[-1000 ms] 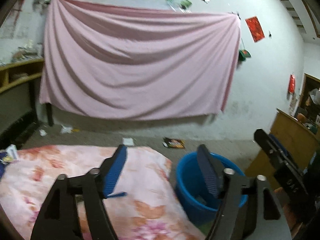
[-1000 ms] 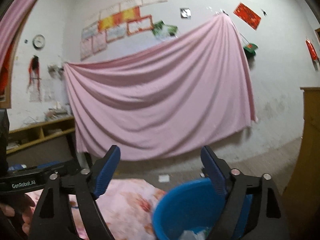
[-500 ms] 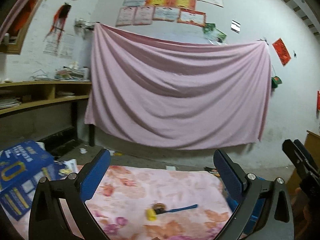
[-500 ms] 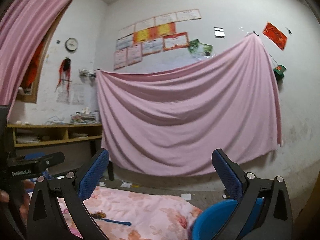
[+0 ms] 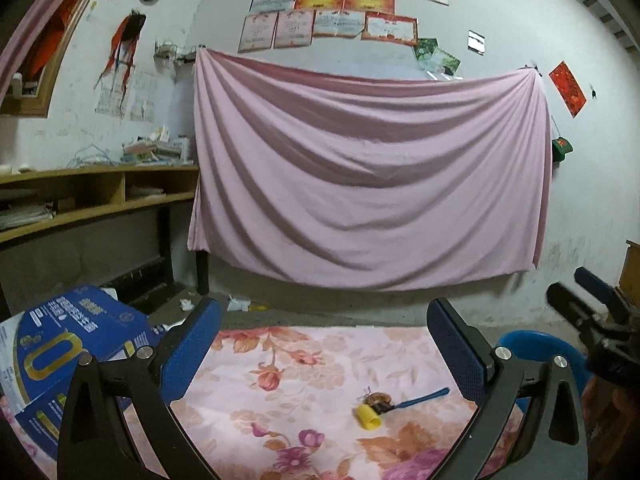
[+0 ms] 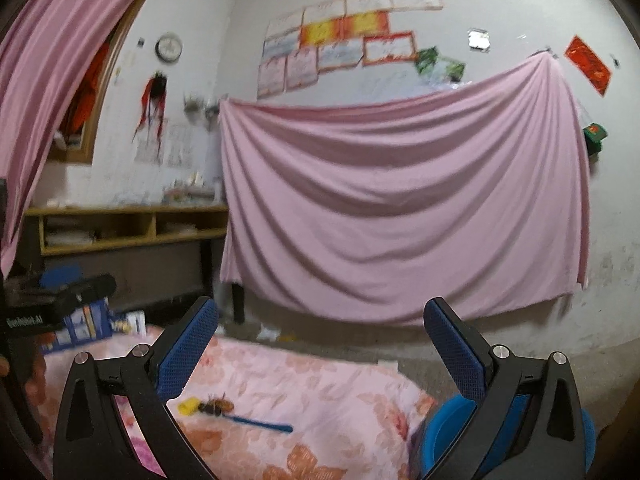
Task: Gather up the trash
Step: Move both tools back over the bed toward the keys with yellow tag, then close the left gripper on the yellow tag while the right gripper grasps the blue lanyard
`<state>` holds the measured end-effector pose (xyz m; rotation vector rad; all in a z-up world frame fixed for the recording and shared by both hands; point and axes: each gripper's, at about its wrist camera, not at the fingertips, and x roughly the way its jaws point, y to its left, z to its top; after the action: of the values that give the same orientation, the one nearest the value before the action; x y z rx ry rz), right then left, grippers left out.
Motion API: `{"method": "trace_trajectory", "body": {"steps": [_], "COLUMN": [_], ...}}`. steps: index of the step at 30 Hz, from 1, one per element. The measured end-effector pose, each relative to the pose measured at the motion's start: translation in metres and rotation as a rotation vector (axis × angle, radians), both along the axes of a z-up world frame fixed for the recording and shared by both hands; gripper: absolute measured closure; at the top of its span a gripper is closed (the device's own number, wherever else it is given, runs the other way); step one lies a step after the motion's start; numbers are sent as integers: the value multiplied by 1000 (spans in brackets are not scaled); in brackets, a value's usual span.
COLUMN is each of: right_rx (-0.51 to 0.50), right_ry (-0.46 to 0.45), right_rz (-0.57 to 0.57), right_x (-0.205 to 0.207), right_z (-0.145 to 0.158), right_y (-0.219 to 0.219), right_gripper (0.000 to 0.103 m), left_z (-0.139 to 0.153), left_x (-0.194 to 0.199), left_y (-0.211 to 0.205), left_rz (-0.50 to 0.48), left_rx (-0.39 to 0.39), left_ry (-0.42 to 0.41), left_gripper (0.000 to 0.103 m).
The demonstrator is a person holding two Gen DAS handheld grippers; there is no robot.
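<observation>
On the floral cloth (image 5: 304,368) lie a small yellow piece (image 5: 368,417), a brown scrap (image 5: 379,399) and a blue stick (image 5: 420,398). They also show in the right wrist view as the yellow piece (image 6: 189,406), the scrap (image 6: 218,406) and the stick (image 6: 262,424). My left gripper (image 5: 324,344) is open and empty above the cloth. My right gripper (image 6: 320,344) is open and empty, and shows at the right of the left wrist view (image 5: 588,304). A blue bucket (image 5: 540,344) stands right of the cloth, also in the right wrist view (image 6: 440,436).
A blue printed box (image 5: 76,344) lies at the cloth's left edge. A wooden shelf unit (image 5: 100,196) stands against the left wall. A pink sheet (image 5: 368,176) hangs on the back wall, with scraps (image 5: 240,303) on the floor below it.
Both wrist views have swung left and up from the bucket toward the cloth. The yellow piece, scrap and stick have come into view. Both grippers have opened wider.
</observation>
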<state>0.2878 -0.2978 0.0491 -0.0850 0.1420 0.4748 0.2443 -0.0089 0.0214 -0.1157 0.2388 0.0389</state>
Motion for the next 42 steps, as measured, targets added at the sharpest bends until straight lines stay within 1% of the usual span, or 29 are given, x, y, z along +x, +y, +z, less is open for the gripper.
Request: {"method": "trace_trajectory", "body": {"steps": [4, 6, 11, 12, 13, 14, 16, 18, 19, 20, 21, 23, 24, 26, 28, 31, 34, 39, 41, 42], "right_rx": [-84, -115, -158, -168, -177, -189, -215, -245, -258, -271, -281, -311, -326, -351, -364, -352, -329, -261, -264, -275], "right_ry": [56, 91, 224, 253, 277, 308, 364, 427, 457, 485, 506, 541, 553, 573, 597, 633, 687, 772, 783, 783], "right_rz": [7, 7, 19, 19, 22, 30, 49, 71, 90, 106, 118, 143, 150, 163, 179, 210, 254, 329, 358, 372], "right_x": [12, 19, 41, 46, 49, 53, 61, 68, 71, 74, 76, 80, 82, 85, 88, 94, 101, 107, 102, 98], "right_z": [-12, -18, -33, -37, -40, -45, -53, -62, -67, -72, -75, -81, -84, -90, -94, -97, -101, -104, -103, -103], "right_y": [15, 20, 26, 28, 29, 30, 33, 38, 40, 44, 47, 53, 57, 62, 65, 65, 65, 59, 59, 60], "right_gripper": [0, 0, 0, 1, 5, 11, 21, 26, 30, 36, 38, 49, 51, 60, 61, 62, 62, 62, 63, 63], "left_z": [-10, -15, -32, -36, -40, -44, -52, -59, -63, -65, -69, -75, -79, -83, -87, -94, -96, -100, -99, -98], "left_x": [11, 19, 41, 45, 49, 53, 61, 70, 75, 78, 83, 90, 93, 97, 102, 110, 114, 120, 120, 119], "left_y": [10, 12, 16, 16, 15, 14, 12, 10, 8, 7, 5, -1, -3, -10, -17, -24, -27, -24, -19, -16], "left_rz": [-26, -32, -65, -73, -84, -92, -119, -164, -191, -210, -241, -296, -318, -344, -354, -348, -332, -294, -280, -278], "left_rx": [-20, -25, -45, -48, -51, -54, -70, -90, -99, -106, -118, -140, -147, -152, -147, -136, -134, -137, -151, -160], "left_ry": [67, 116, 246, 270, 293, 313, 359, 409, 441, 463, 493, 533, 553, 585, 614, 667, 684, 703, 706, 705], "left_gripper": [2, 2, 3, 3, 3, 4, 9, 27, 32, 39, 44, 48, 48, 51, 54, 59, 62, 86, 90, 90]}}
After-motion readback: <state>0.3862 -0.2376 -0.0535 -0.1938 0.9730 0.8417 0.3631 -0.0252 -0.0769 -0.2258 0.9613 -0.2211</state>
